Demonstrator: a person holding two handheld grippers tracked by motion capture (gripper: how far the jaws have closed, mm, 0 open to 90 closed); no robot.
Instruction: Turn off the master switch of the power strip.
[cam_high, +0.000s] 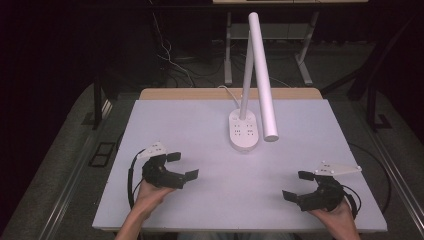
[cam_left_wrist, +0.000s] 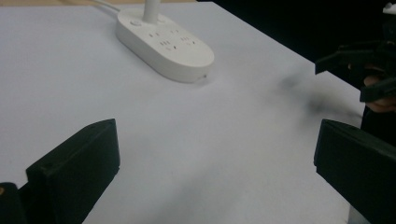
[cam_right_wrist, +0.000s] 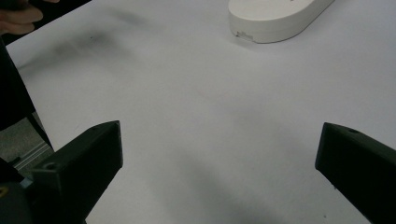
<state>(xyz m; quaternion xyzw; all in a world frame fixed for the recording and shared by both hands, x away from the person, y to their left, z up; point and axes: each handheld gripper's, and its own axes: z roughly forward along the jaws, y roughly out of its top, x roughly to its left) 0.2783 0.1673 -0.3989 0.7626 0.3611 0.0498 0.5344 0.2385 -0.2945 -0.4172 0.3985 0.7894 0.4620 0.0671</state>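
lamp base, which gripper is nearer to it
Left. The left gripper sits just below-left of the lamp base; the right gripper is farther off, below-right near the table's front edge.

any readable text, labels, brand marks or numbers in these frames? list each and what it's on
None can be read.
Lamp base: small dark socket or button marks on top, seen closer in the left gripper view, too small and blurred to tell any lettering.
Lamp arm: plain white, no print.
Left gripper and right gripper: black, no legible label.
Table: no print on it.
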